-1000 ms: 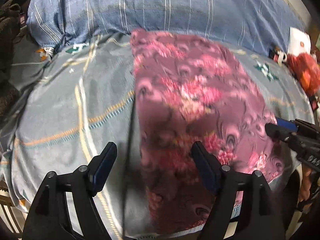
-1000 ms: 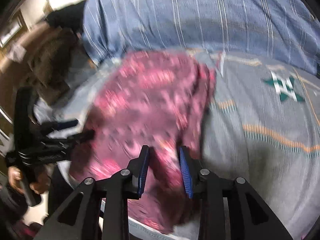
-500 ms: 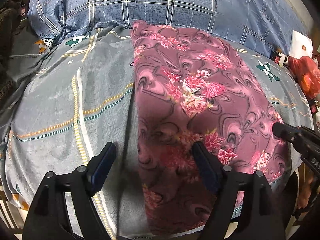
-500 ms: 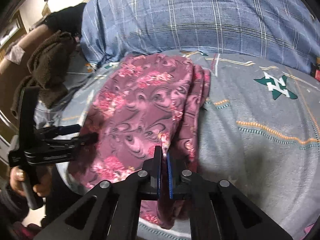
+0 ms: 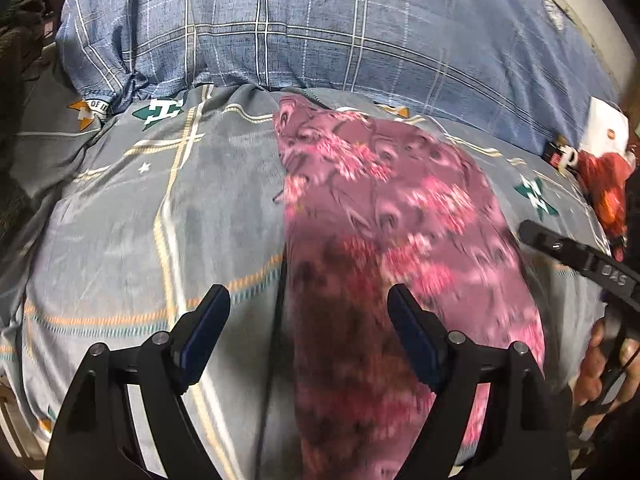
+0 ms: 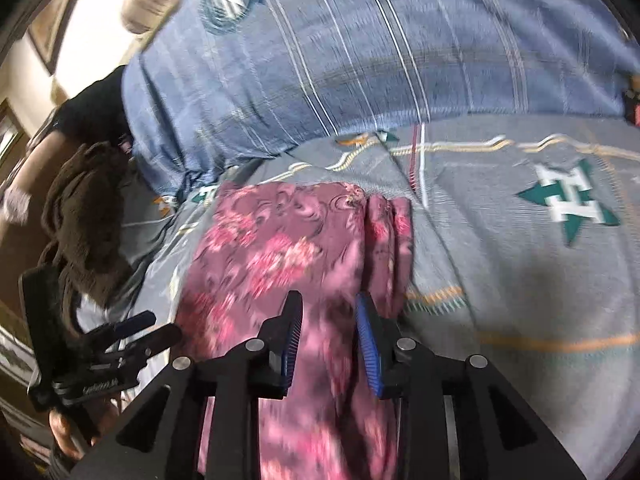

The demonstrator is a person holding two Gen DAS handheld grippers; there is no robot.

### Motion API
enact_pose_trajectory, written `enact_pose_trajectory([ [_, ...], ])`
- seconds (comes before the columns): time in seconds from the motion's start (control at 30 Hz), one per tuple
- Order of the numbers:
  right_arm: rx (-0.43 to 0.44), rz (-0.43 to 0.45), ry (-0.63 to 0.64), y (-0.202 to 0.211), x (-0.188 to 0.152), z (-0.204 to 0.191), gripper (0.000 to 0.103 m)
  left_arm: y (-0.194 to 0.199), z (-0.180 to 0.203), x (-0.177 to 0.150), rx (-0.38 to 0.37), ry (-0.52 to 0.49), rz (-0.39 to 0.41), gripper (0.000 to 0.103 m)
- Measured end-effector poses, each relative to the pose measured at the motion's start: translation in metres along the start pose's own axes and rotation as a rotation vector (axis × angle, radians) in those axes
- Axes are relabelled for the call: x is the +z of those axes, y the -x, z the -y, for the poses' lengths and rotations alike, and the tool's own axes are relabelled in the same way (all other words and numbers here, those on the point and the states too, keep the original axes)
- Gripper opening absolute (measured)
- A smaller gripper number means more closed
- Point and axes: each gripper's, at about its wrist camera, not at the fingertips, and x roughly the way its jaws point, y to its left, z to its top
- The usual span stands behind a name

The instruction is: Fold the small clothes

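A maroon floral garment (image 5: 400, 220) lies folded lengthwise on the grey bed sheet (image 5: 132, 220), with its layered folds along the right edge (image 6: 388, 248). My left gripper (image 5: 306, 312) hovers open and wide over the garment's near left edge, with nothing gripped. My right gripper (image 6: 328, 320) hangs above the garment's near right part. Its jaws are opening, cloth shows in the gap, and the pads do not press it. Each wrist view catches the other gripper: the right gripper (image 5: 560, 248) at the garment's right side, the left gripper (image 6: 132, 332) at its left.
A blue plaid pillow (image 5: 320, 28) runs along the back of the bed. A brown knit cloth (image 6: 84, 216) is heaped at the left side. A red item (image 5: 604, 188) and a white packet (image 5: 604, 128) lie at the right edge. A hand (image 5: 608, 360) holds the right gripper.
The right jaws went from partly open to shut at the garment's near edge, then parted again. Both grippers drew back and up from the garment, which has stayed flat.
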Motion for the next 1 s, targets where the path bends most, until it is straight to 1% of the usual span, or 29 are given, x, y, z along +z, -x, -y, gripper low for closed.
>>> enact_pose_trajectory([
  [0.03, -0.012, -0.007, -0.008, -0.01, 0.004, 0.002, 0.03, -0.007, 0.001, 0.005, 0.008, 0.006, -0.013, 0.082],
  [0.07, -0.057, -0.024, -0.013, -0.025, 0.009, 0.004, 0.029, -0.01, 0.003, 0.009, 0.009, 0.009, -0.024, 0.082],
  [0.1, -0.055, -0.035, -0.009, -0.031, 0.012, 0.005, 0.017, -0.014, 0.003, 0.013, 0.009, 0.016, -0.035, 0.082],
  [0.13, -0.024, -0.025, 0.008, -0.033, 0.014, 0.004, 0.004, -0.014, 0.002, 0.015, 0.003, 0.027, -0.034, 0.082],
  [0.17, -0.031, 0.021, 0.036, -0.028, 0.019, -0.001, 0.004, -0.015, 0.001, 0.018, -0.009, 0.037, -0.025, 0.082],
  [0.2, -0.037, 0.043, 0.041, -0.026, 0.021, -0.001, 0.004, -0.016, 0.0, 0.019, -0.009, 0.041, -0.018, 0.082],
  [0.23, -0.054, 0.047, 0.039, -0.027, 0.023, 0.001, 0.004, -0.021, 0.0, 0.02, 0.0, 0.04, -0.017, 0.082],
  [0.27, -0.1, 0.03, 0.044, -0.034, 0.025, 0.006, 0.003, -0.028, 0.0, 0.02, 0.024, 0.037, -0.026, 0.082],
  [0.3, -0.181, -0.015, 0.061, -0.047, 0.025, 0.013, 0.001, -0.04, 0.0, 0.019, 0.05, 0.034, -0.05, 0.083],
  [0.33, -0.176, -0.028, 0.066, -0.05, 0.024, 0.015, 0.0, -0.048, -0.002, 0.018, 0.039, 0.035, -0.068, 0.083],
  [0.37, -0.161, -0.019, 0.068, -0.046, 0.024, 0.017, 0.0, -0.052, -0.004, 0.018, 0.022, 0.049, -0.075, 0.083],
  [0.4, -0.149, -0.025, 0.065, -0.038, 0.026, 0.015, 0.003, -0.049, -0.007, 0.018, 0.01, 0.064, -0.074, 0.083],
  [0.43, -0.123, -0.025, 0.069, -0.029, 0.026, 0.012, 0.009, -0.044, -0.009, 0.018, 0.006, 0.059, -0.078, 0.083],
  [0.47, -0.081, -0.025, 0.084, -0.019, 0.025, 0.007, 0.009, -0.038, -0.009, 0.017, 0.01, 0.045, -0.079, 0.083],
  [0.5, -0.021, -0.029, 0.116, -0.006, 0.021, 0.0, 0.009, -0.03, -0.009, 0.015, 0.012, 0.036, -0.068, 0.082],
  [0.53, 0.023, -0.032, 0.151, 0.006, 0.016, -0.007, 0.012, -0.021, -0.008, 0.011, 0.007, 0.025, -0.048, 0.082],
  [0.57, 0.051, -0.034, 0.182, 0.014, 0.009, -0.013, 0.018, -0.014, -0.006, 0.005, -0.006, 0.015, -0.033, 0.082],
  [0.6, 0.061, -0.042, 0.205, 0.017, 0.001, -0.017, 0.033, -0.011, -0.005, 0.0, -0.015, 0.011, -0.028, 0.083],
  [0.63, 0.043, -0.062, 0.234, 0.015, -0.01, -0.021, 0.039, -0.011, -0.003, -0.008, -0.017, 0.01, -0.031, 0.083],
  [0.67, 0.007, -0.084, 0.255, 0.011, -0.017, -0.022, 0.037, -0.015, -0.002, -0.014, -0.016, 0.004, -0.044, 0.083],
  [0.7, -0.062, -0.139, 0.297, -0.002, -0.027, -0.022, 0.036, -0.024, 0.001, -0.02, -0.013, -0.015, -0.072, 0.083],
  [0.73, -0.083, -0.147, 0.321, -0.006, -0.032, -0.023, 0.036, -0.029, 0.002, -0.024, -0.007, -0.027, -0.081, 0.085],
  [0.77, -0.082, -0.116, 0.325, -0.002, -0.033, -0.023, 0.037, -0.025, 0.002, -0.028, -0.003, -0.021, -0.06, 0.084],
  [0.87, -0.119, -0.14, 0.302, 0.015, -0.032, -0.03, 0.038, -0.009, 0.003, -0.028, 0.01, -0.049, -0.06, 0.083],
  [0.93, -0.133, -0.14, 0.337, 0.024, -0.039, -0.031, 0.042, 0.005, 0.004, -0.034, 0.027, -0.075, -0.025, 0.083],
  [0.97, -0.157, -0.151, 0.356, 0.025, -0.044, -0.028, 0.044, 0.007, 0.005, -0.038, 0.032, -0.089, -0.019, 0.083],
  [1.0, -0.195, -0.17, 0.367, 0.023, -0.052, -0.024, 0.05, 0.006, 0.007, -0.045, 0.04, -0.104, -0.019, 0.083],
])
